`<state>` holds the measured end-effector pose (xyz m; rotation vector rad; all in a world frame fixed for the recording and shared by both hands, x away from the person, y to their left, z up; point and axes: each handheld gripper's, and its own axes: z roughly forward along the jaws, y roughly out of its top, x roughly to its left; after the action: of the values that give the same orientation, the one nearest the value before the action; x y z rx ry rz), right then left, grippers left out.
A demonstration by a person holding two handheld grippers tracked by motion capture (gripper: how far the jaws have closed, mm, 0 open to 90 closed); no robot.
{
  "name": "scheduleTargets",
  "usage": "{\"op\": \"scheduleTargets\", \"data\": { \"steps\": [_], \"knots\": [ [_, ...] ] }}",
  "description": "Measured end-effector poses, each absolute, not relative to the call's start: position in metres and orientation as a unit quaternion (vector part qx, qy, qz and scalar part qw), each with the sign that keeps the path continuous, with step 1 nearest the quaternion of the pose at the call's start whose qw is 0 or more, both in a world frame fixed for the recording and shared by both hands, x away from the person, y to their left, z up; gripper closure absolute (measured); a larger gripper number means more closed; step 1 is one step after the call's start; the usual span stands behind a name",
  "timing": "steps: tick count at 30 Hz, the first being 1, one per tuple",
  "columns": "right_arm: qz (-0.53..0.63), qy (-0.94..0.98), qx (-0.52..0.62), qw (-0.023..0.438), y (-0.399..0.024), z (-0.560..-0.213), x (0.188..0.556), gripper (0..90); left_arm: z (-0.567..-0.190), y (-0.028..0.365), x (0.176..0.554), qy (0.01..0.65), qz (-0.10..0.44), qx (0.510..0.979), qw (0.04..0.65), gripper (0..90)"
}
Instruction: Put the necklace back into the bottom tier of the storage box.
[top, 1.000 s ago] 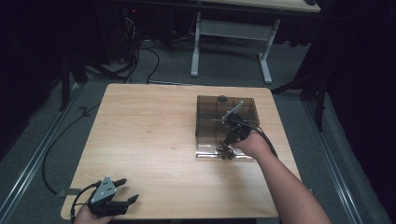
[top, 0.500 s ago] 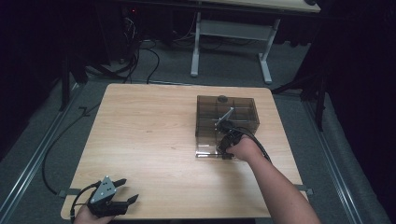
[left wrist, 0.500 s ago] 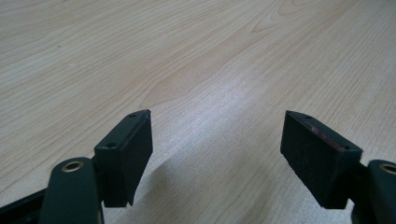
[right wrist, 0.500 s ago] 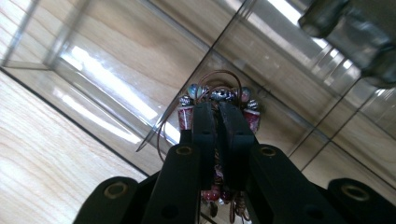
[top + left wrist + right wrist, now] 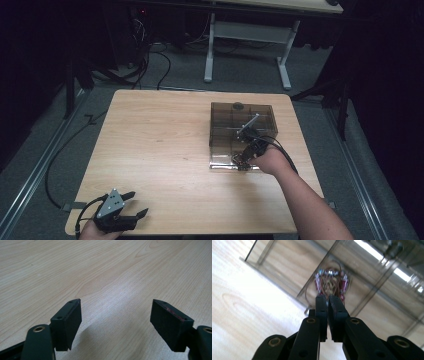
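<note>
Jaws of right gripper (image 5: 327,298) pinched on perhaps one small wired part (image 5: 331,281); left gripper (image 5: 116,322) agape.

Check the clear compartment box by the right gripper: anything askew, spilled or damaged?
Nothing stands out. The clear smoky plastic compartment box sits square and intact on the wooden table, nothing spilled. The right gripper is shut at a small red-and-wire bundle.

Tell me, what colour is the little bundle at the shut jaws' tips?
The small wiry bundle looks red and coppery brown, clearest in the right gripper view.
</note>
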<state>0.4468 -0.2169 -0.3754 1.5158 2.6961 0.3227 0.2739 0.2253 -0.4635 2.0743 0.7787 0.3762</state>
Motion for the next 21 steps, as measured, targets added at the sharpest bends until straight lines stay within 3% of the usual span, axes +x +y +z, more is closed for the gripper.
{"op": "scheduleTargets", "data": {
  "steps": [21],
  "knots": [
    [0.154, 0.846, 0.509, 0.033, -0.257, -0.394, 0.383, 74.2, -0.464, 0.225, 0.274, 0.314, 0.151, 0.832, 0.431, 25.6]
  ]
}}
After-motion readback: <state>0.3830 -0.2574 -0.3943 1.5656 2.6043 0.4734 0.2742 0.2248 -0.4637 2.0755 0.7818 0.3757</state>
